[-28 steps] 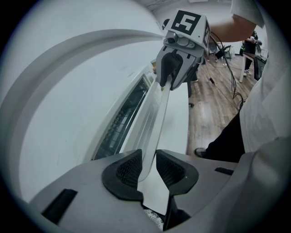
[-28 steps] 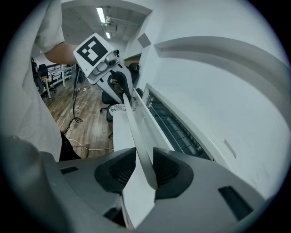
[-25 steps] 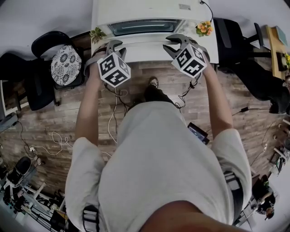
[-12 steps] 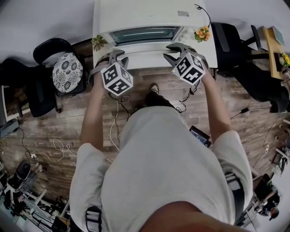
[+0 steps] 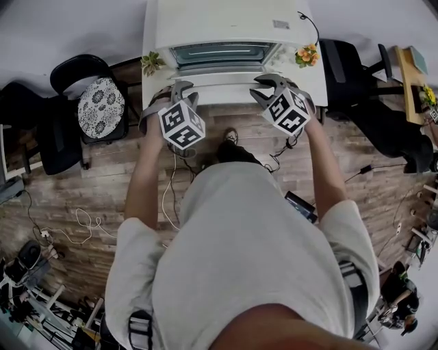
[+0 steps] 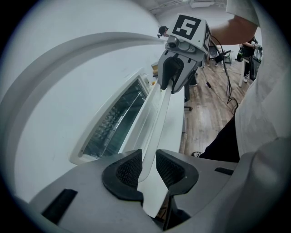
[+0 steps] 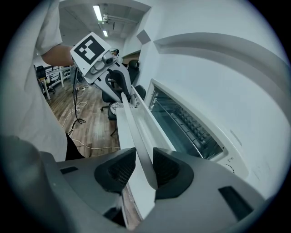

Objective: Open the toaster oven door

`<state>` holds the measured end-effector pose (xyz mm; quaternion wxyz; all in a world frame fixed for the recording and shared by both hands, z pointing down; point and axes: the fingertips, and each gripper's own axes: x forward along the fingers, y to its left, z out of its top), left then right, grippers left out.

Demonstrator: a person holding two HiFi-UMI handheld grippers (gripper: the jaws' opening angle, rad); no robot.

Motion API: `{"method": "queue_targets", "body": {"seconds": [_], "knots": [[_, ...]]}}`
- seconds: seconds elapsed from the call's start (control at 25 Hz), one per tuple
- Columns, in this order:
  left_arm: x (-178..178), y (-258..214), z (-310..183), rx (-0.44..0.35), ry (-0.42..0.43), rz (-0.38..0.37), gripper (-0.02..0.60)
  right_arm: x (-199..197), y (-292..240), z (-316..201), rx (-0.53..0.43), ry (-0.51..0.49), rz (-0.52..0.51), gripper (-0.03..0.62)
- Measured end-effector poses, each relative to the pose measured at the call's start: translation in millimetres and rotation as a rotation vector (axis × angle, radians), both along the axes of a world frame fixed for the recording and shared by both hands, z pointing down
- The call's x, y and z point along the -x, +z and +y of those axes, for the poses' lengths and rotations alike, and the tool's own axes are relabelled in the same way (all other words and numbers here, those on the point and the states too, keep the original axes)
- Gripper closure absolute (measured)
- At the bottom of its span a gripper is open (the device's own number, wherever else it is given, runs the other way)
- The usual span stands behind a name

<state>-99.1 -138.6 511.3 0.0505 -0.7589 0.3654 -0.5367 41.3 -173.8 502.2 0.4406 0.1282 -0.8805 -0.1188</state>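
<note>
**Jaws, nearest first.**
- Left gripper (image 6: 148,169): the jaws are closed on the handle (image 6: 158,119). The pads press the thin white bar from both sides near its left end.
- Right gripper (image 7: 144,169): the same, with the jaws clamped on the bar near its right end.
- The bar runs straight from one pair of jaws to the other.

**Change over the last second.**
- In the head view both your grippers sit a little closer to your body than they did, and the handle has come with them.
- The gap between the bar and the glass of the door (image 5: 219,55) looks slightly wider, and a bit more glass shows from above.
- My reading is that you are drawing the door out and down about its lower edge. The opening is under way but early, and the door is far from flat.
- No view shows the gap at the door's top edge plainly, so I cannot say how far it has swung.

**Orientation.**
- The oven (image 5: 219,20) stands directly ahead of you, with its front toward you.
- The door's long axis runs left to right, parallel to the oven front.
- The handle lies along the same line, standing off the door on your side.
- The glass faces you and somewhat upward.
- The wires of the rack (image 7: 188,120) show through the glass in both gripper views.
</note>
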Motion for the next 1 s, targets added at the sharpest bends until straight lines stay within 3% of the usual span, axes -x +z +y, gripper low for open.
{"method": "queue_targets", "body": {"seconds": [1.0], "knots": [[-4,19,15,0.025,0.004,0.002,0.477,-5,18,16,0.033,0.026,-0.015,0.471]]}}
